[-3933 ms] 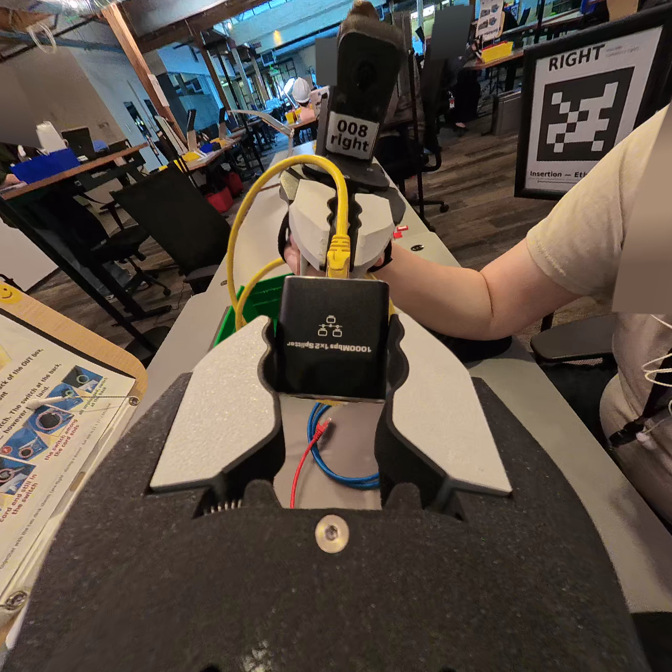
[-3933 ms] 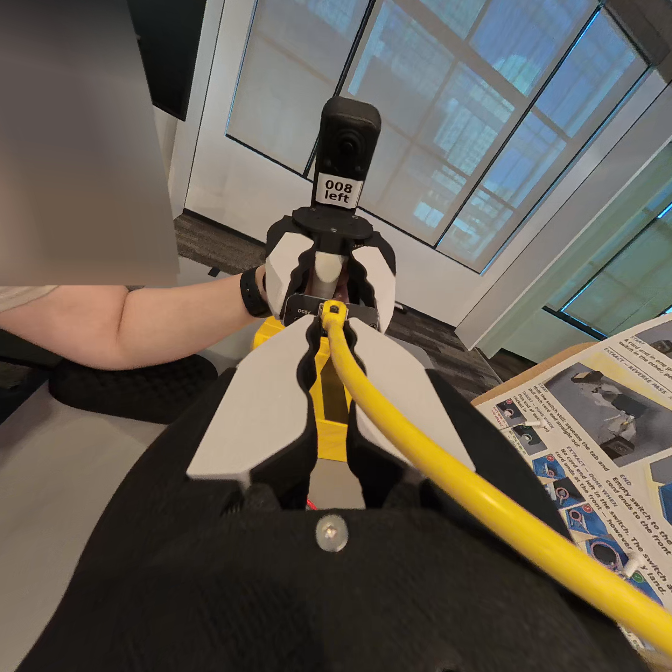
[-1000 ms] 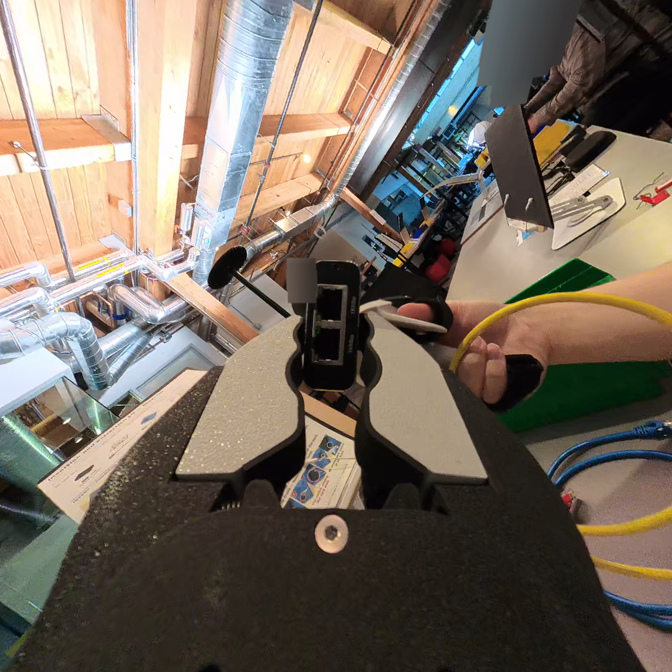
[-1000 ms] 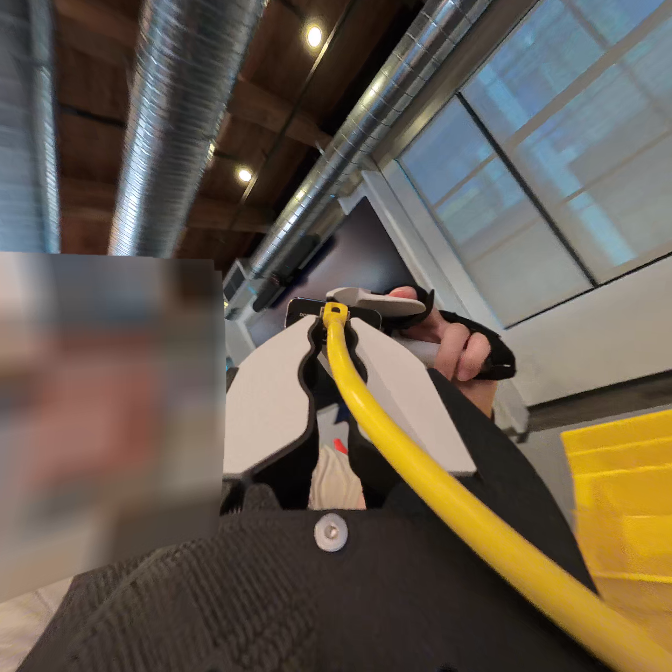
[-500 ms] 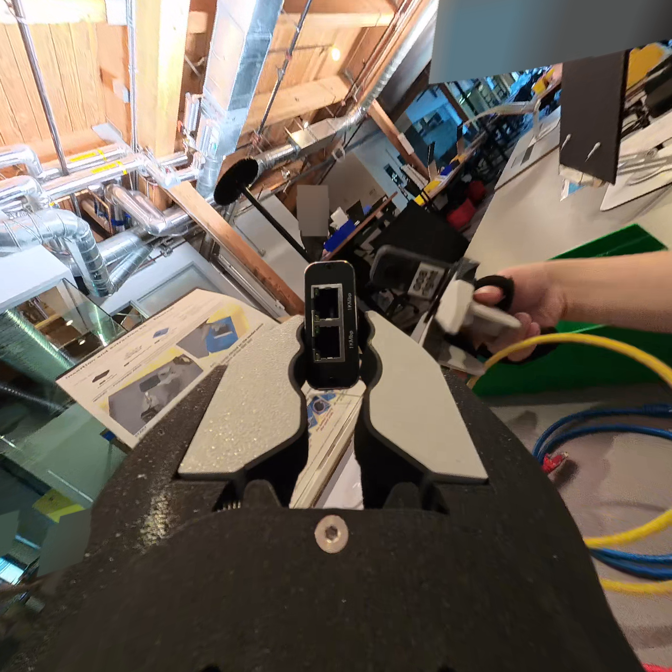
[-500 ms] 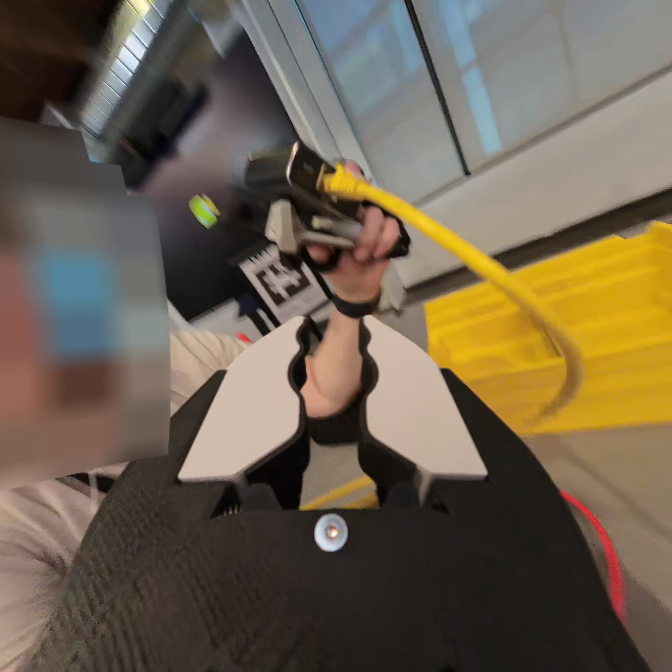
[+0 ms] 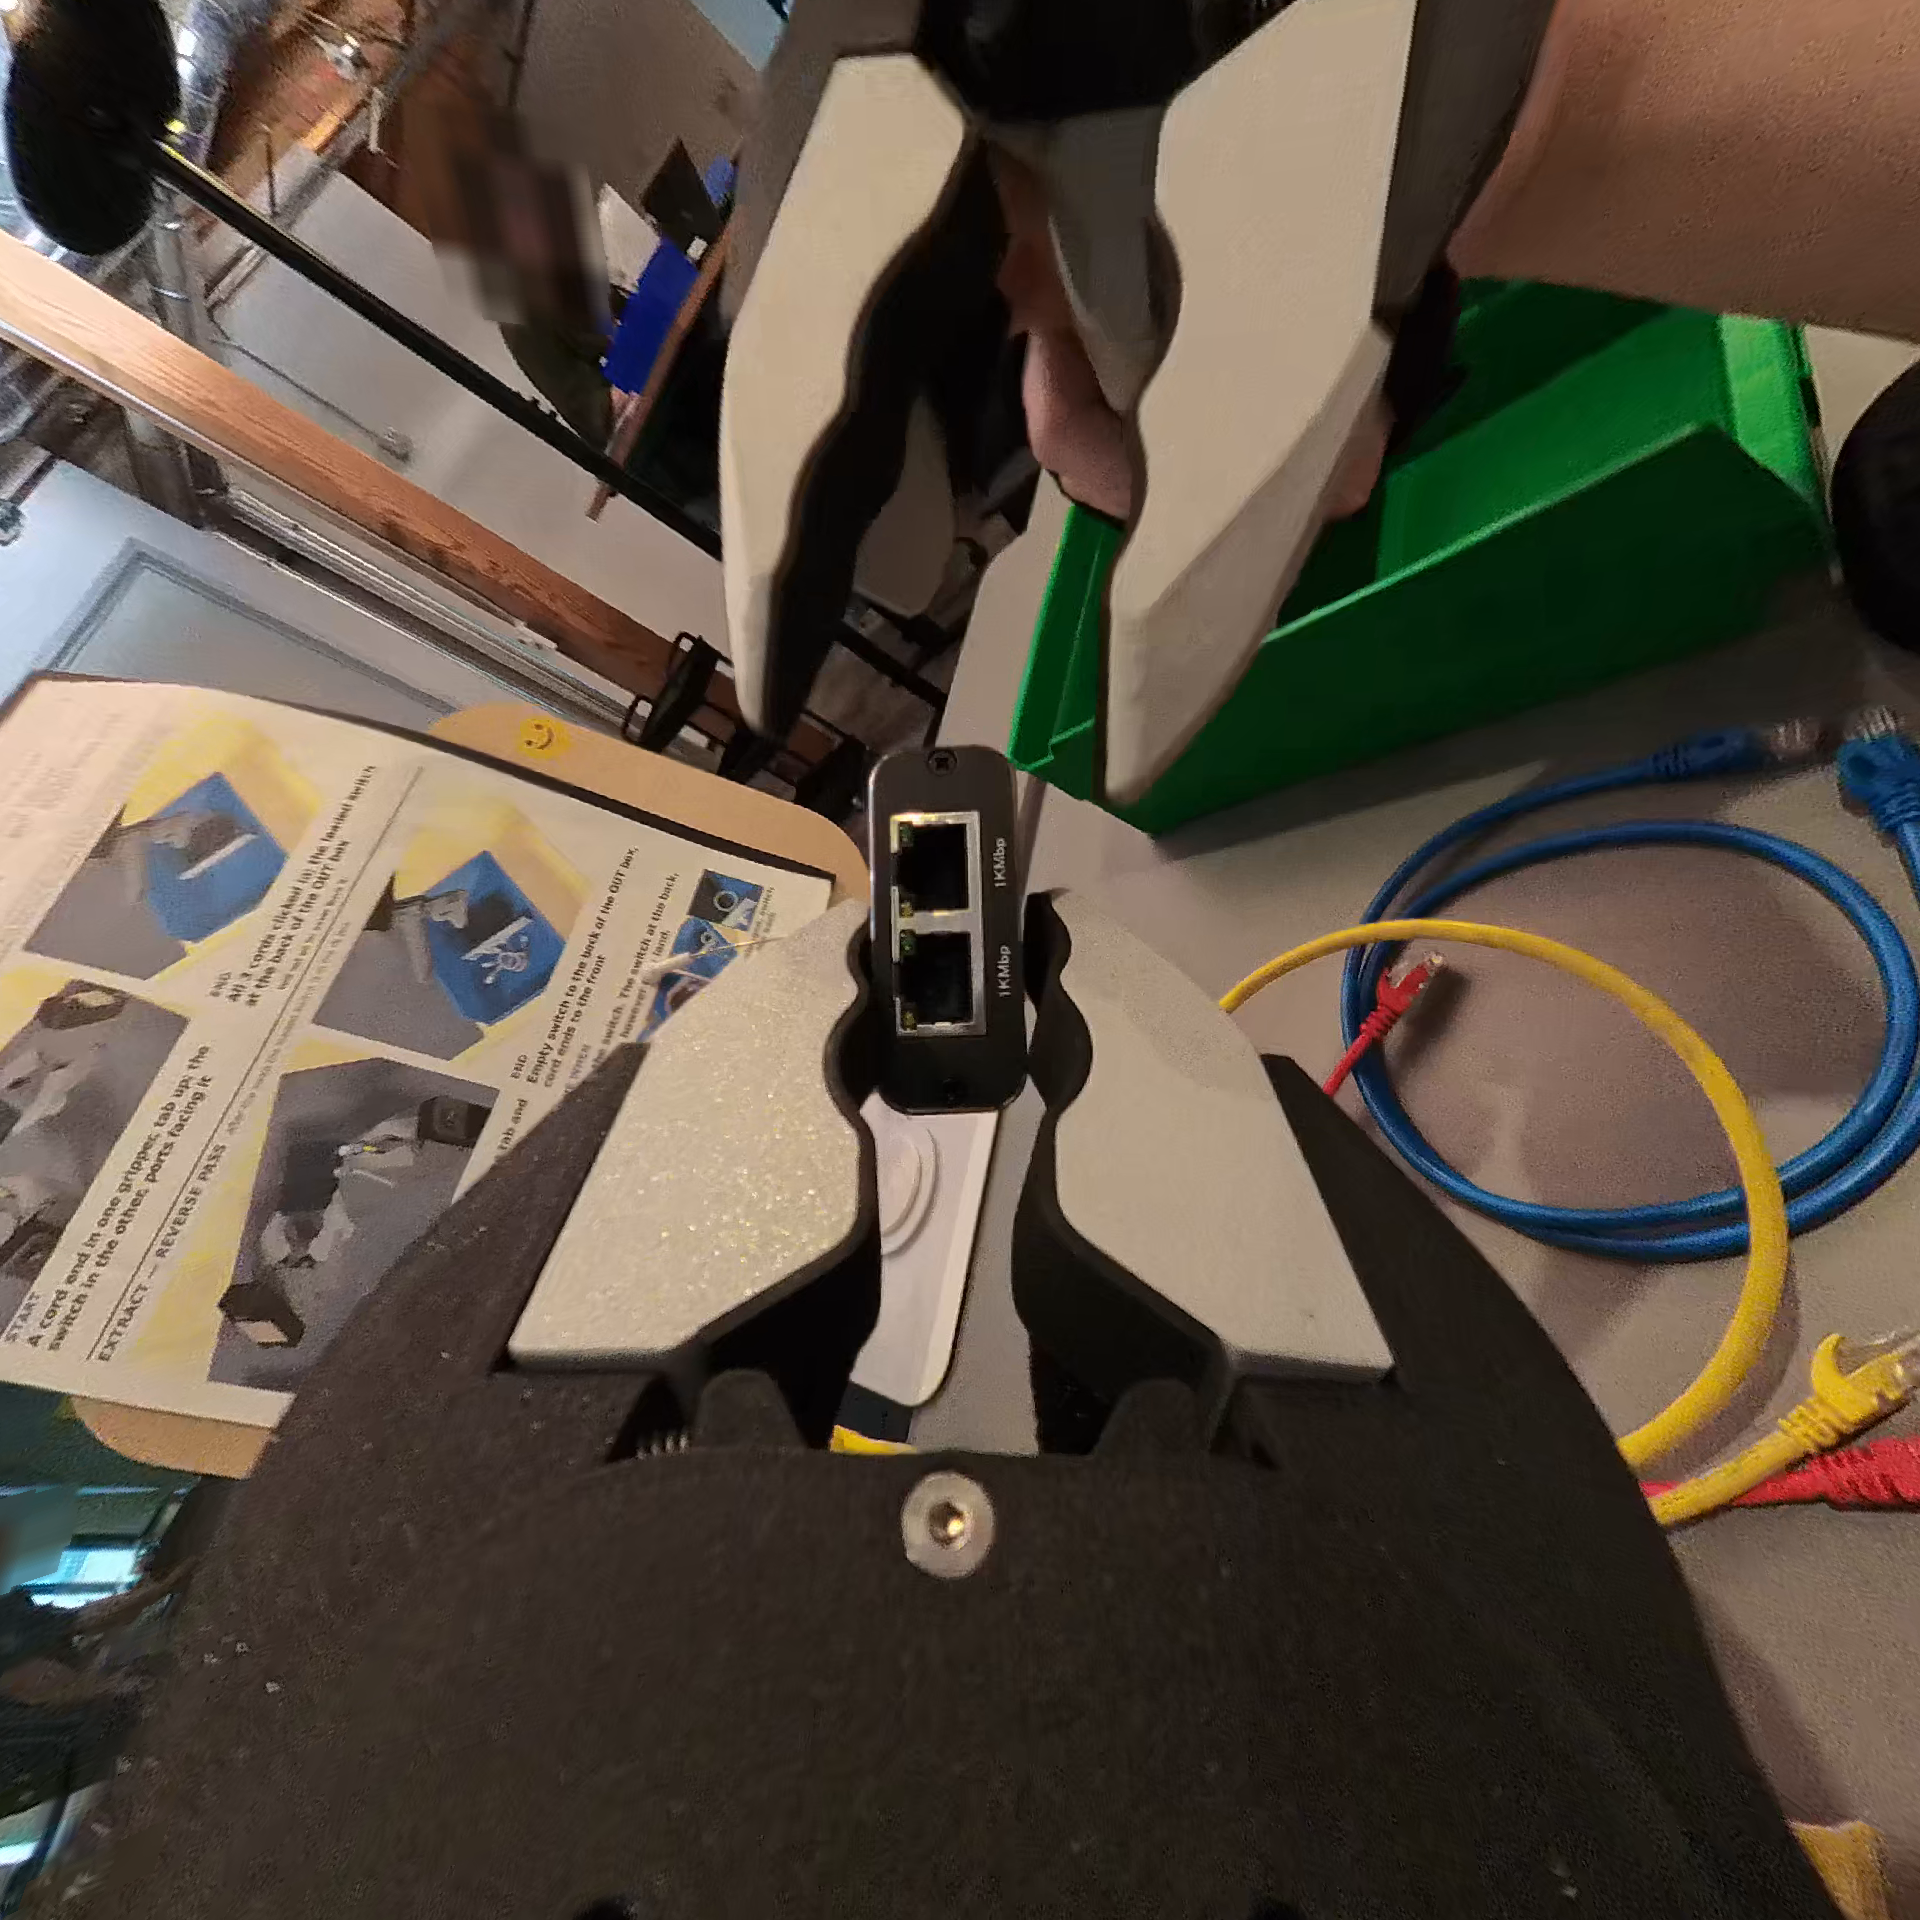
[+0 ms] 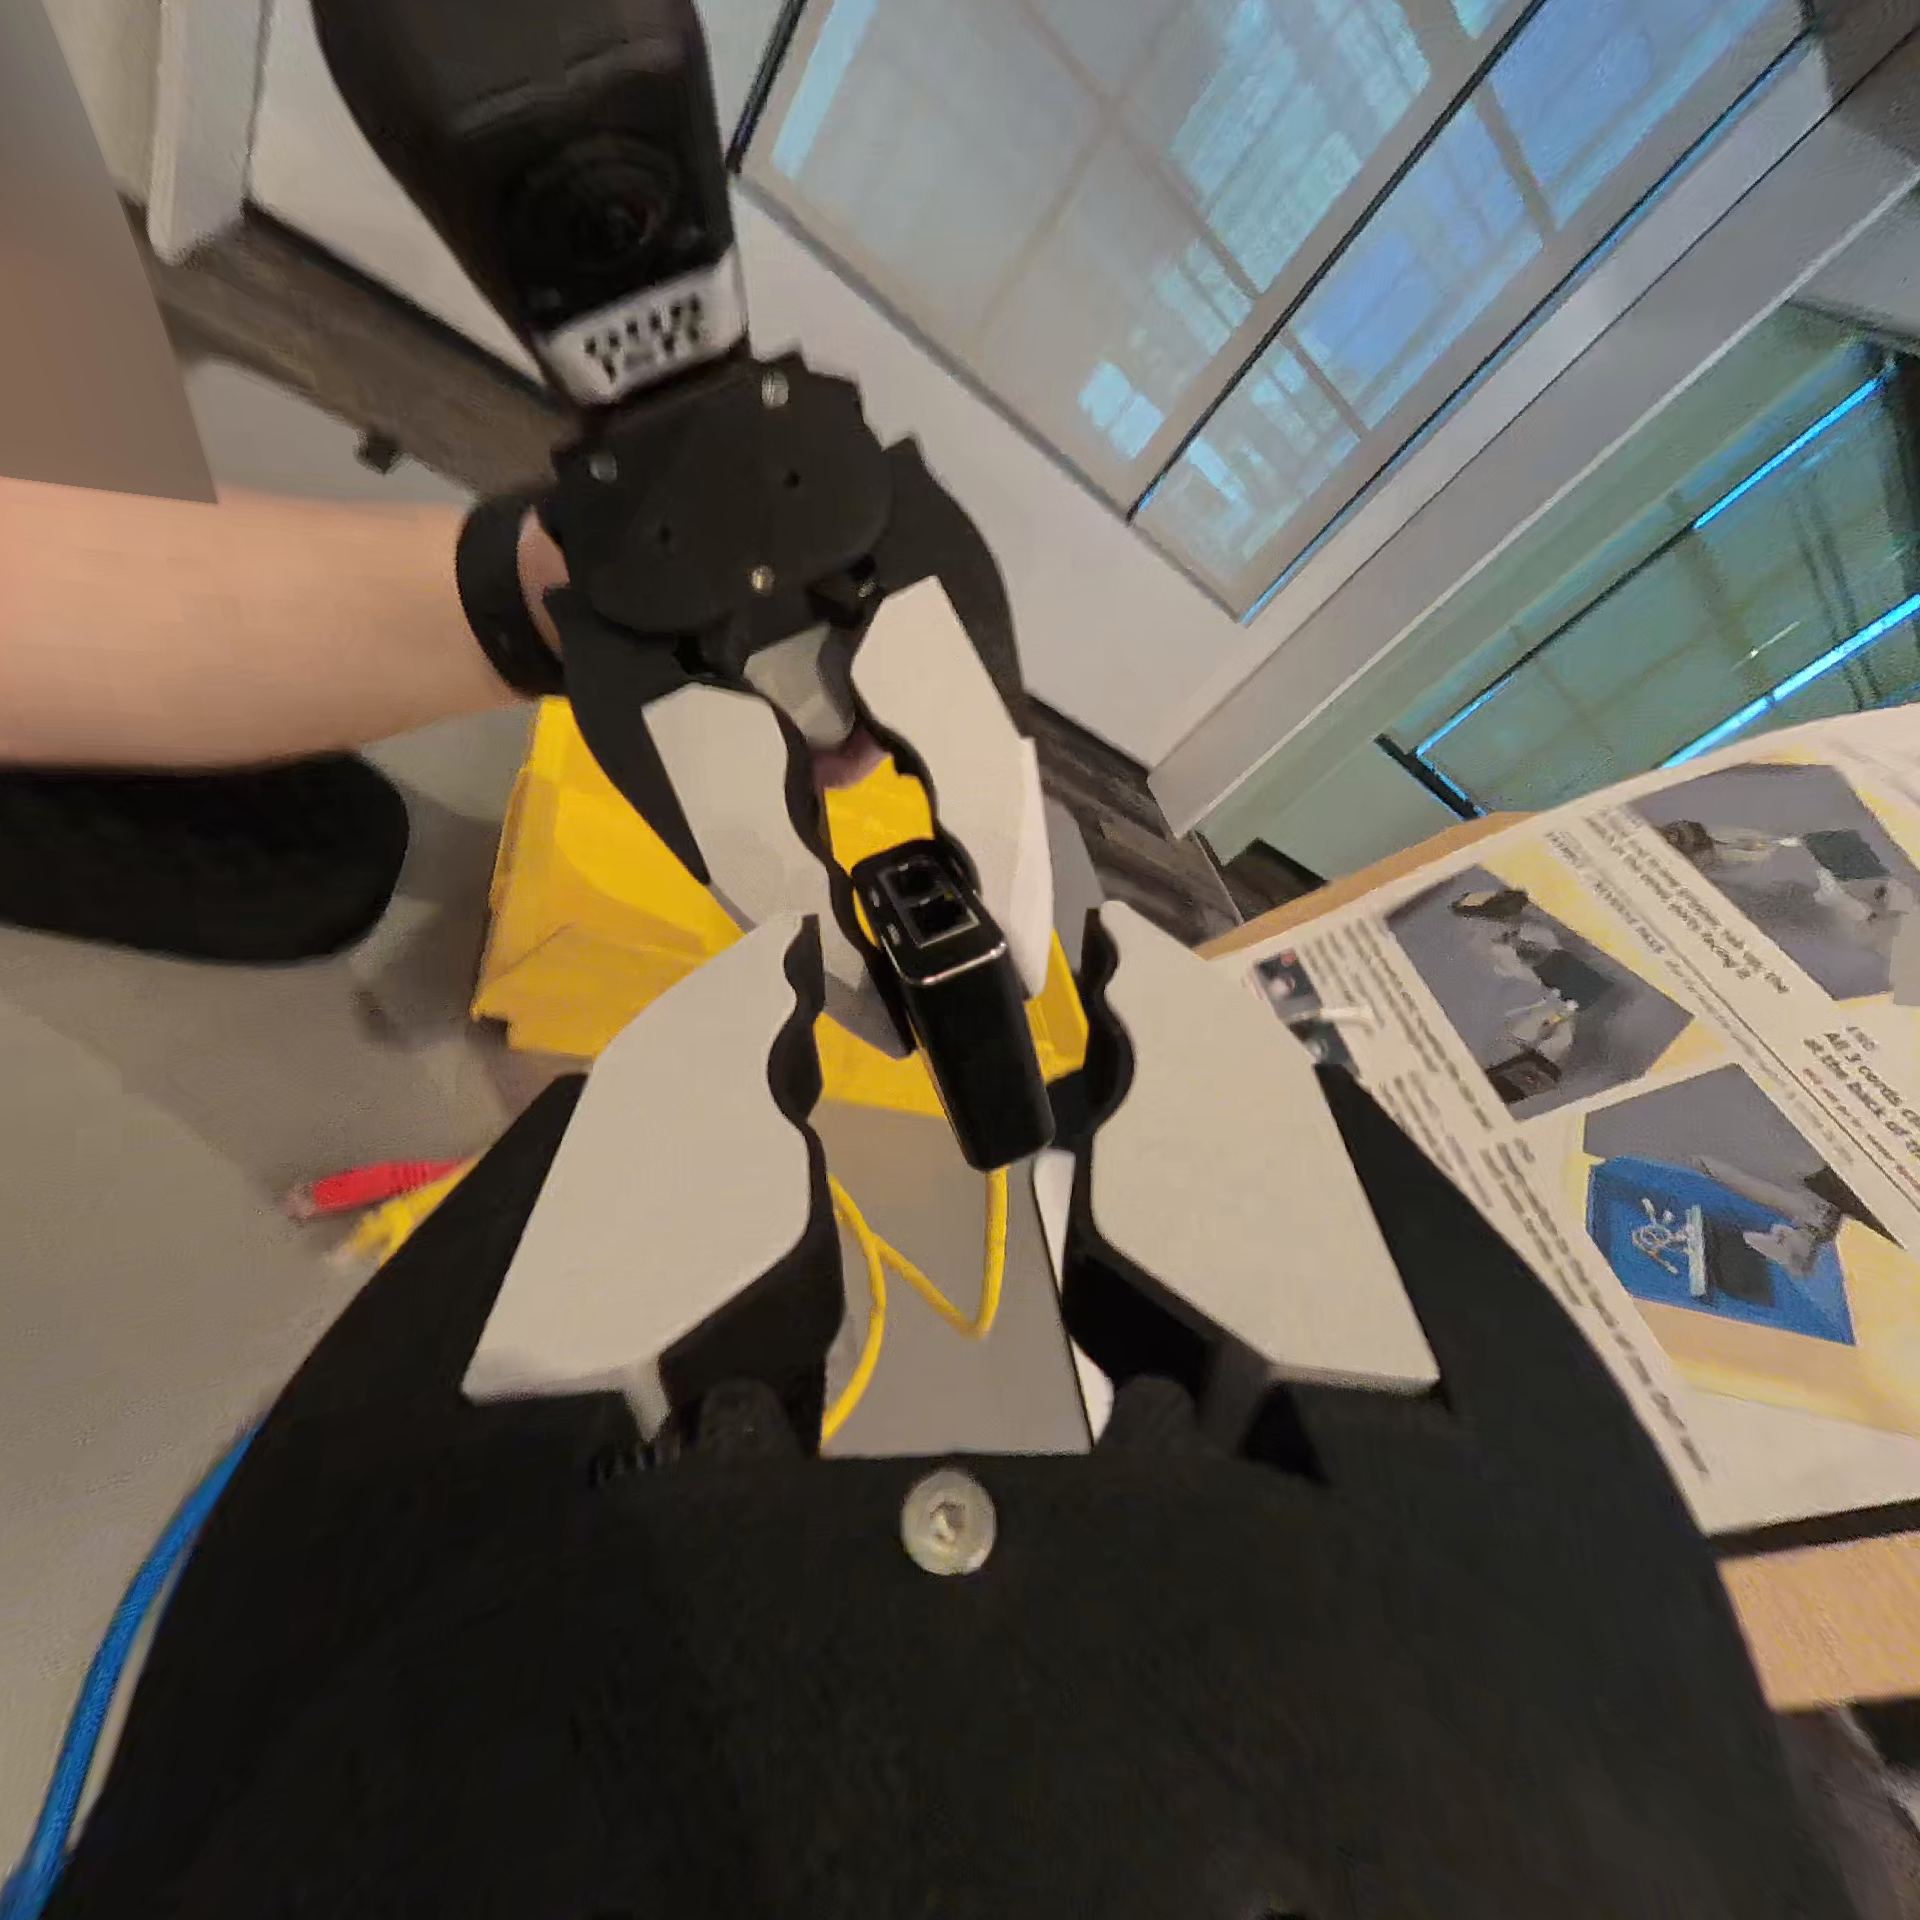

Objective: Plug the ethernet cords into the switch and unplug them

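Switch (image 7: 943,961) clamped in left hand-held gripper (image 7: 943,997), held above desk (image 7: 1558,1351), both front ports facing out and empty. Yellow cord (image 7: 1621,1101), plugged into switch 0.5 s ago, now out and lying loose on desk w/ blue cord (image 7: 1766,1205) and red cord (image 7: 1382,1013). Right hand-held gripper (image 7: 935,748) spread, empty, tips just above switch; was pinching yellow plug ~1 s ago. Green bin (image 7: 1455,582) behind, instruction sheet (image 7: 312,987) to side. Right wrist view: switch (image 8: 961,1023) tilted between spread fingers, not gripped; yellow bin (image 8: 582,914) behind. Judgement: yellow unplug done; next prob. fetch another cord or set switch down.
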Available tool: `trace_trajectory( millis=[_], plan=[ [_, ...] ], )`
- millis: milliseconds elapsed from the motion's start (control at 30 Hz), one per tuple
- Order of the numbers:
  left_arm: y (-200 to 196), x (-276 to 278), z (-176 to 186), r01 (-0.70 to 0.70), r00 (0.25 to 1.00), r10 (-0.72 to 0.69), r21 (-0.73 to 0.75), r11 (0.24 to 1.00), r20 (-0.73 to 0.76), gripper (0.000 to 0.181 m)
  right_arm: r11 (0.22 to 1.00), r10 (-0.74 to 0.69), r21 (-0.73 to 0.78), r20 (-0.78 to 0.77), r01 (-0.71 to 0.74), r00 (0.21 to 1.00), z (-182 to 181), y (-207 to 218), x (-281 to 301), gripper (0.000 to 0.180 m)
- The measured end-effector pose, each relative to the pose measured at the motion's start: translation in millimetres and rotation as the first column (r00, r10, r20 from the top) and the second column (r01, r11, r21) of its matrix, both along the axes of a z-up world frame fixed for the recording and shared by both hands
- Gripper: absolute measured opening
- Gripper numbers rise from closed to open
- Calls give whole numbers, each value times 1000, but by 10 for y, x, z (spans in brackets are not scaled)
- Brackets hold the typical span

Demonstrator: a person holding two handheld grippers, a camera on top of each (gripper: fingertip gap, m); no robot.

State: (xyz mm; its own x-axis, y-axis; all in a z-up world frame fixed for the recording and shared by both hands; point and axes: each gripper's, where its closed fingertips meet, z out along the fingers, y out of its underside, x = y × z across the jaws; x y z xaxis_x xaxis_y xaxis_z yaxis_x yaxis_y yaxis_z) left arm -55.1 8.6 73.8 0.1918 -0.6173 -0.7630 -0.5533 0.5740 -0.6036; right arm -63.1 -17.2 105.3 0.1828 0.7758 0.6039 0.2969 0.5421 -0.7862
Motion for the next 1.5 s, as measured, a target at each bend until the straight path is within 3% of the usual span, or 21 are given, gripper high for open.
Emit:
trace_trajectory(
  millis=[100, 200, 333, 633, 900, 1100, 1200, 1333, 1500],
  plan=[
    [-7, 58, -102, -4, 998, 4, 5, 1000, -60, 25, 992, -105, 86, 163, 92, 981, -239, 135, 15, 48],
    [28, 58, -222, -33, 989, 37, 28, 999, -141, 25, 986, -133, 133, 266, 101, 955, -384, 145, 32, 28],
    [-40, 74, -312, 0, 980, 5, 22, 1000, -200, 25, 978, -167, 177, 367, 108, 915, -537, 181, 78, 24],
    [-84, 14, -131, 67, 997, -69, -83, 994, -24, 38, 974, -113, 222, 288, 49, 951, -371, 109, 119, 24],
    [20, -16, -112, 37, 999, -37, -17, 999, -6, 38, 973, -76, 230, 197, 29, 977, -273, 121, 156, 24],
    [-98, 58, -12, 103, 994, -104, 26, 994, 41, 36, 968, 22, 246, 111, -49, 994, -165, 2, 110, 25],
    [-111, 95, -15, 121, 991, -123, 56, 991, 45, 26, 968, 54, 239, 92, -75, 994, -157, -23, 95, 25],
    [-47, 91, -31, 86, 996, -88, 43, 995, 28, 25, 974, 17, 222, 93, -37, 995, -180, 41, 105, 25],
    [126, 34, -130, -31, 998, 34, 57, 998, -60, 25, 933, -188, 348, 236, 98, 953, -256, 131, 57, 35]
  ],
)
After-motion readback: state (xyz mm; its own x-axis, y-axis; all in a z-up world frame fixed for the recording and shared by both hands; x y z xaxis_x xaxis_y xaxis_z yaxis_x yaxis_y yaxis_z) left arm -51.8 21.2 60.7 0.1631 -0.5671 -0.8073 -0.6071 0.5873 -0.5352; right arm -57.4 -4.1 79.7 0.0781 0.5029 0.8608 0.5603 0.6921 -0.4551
